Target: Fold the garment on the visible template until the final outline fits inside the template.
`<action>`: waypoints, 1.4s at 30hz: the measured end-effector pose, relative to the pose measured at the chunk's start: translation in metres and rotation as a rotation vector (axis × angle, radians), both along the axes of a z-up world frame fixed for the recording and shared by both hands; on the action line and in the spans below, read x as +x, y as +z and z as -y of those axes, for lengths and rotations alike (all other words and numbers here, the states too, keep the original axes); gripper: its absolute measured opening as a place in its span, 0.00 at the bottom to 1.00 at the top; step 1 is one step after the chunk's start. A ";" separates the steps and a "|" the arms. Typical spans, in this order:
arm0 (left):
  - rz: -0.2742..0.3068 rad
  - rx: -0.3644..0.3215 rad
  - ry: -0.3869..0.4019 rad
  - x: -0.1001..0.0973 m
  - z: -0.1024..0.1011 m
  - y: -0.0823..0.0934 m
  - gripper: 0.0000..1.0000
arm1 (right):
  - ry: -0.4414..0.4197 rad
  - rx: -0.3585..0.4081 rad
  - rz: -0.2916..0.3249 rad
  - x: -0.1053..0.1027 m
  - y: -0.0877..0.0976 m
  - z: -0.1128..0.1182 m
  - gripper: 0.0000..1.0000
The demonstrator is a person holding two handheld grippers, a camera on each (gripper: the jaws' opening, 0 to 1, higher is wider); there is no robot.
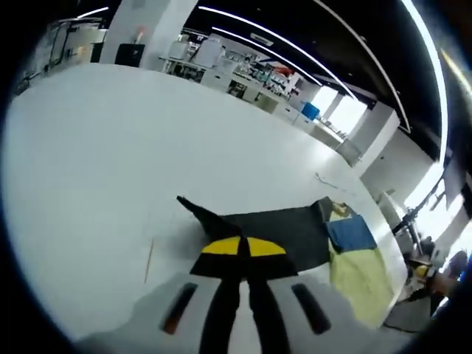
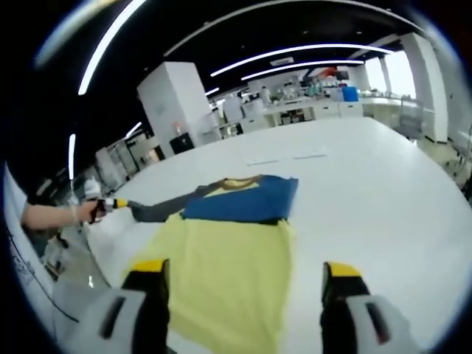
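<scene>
One garment (image 2: 228, 251) lies flat on one large white table (image 2: 369, 184). It has three colour zones: a pale yellow body nearest the right gripper, a blue band (image 2: 240, 199) across the chest beyond it, and a dark grey sleeve (image 2: 158, 209) stretching out to the left in the right gripper view. A yellow neckline edges the far side of the blue band.

In the right gripper view the right gripper (image 2: 243, 284) hangs just above the near hem of the yellow body, its two yellow-tipped jaws spread wide apart with nothing between them.

In the same view the left gripper (image 2: 118, 204) shows at the far left, held by a person's hand (image 2: 82, 212), at the tip of the grey sleeve. In the left gripper view, the left gripper (image 1: 243, 247) has its two yellow-tipped jaws pressed together on the dark sleeve cloth (image 1: 273, 232), which spreads away from the jaws toward the blue (image 1: 352, 232) and yellow (image 1: 361, 276) parts at the right.

Two thin pale strips (image 2: 284, 158) lie on the table beyond the garment. No template outline can be made out on the tabletop.
</scene>
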State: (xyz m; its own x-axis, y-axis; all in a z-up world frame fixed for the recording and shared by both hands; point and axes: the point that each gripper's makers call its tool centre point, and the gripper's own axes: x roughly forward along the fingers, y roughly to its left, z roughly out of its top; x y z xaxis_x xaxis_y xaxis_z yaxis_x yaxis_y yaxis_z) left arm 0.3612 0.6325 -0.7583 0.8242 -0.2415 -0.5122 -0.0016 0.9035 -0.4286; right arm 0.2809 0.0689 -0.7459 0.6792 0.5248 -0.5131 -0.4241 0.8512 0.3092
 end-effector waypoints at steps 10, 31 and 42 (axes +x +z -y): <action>0.033 0.012 -0.119 0.037 0.074 0.028 0.00 | 0.046 0.028 0.005 -0.001 0.002 0.018 0.88; 0.050 -0.020 -0.231 0.082 0.229 0.041 0.00 | 0.111 0.081 -0.006 0.013 -0.013 0.058 0.87; 0.082 -0.077 -0.295 0.100 0.317 0.051 0.00 | 0.102 0.116 -0.011 0.018 -0.021 0.070 0.87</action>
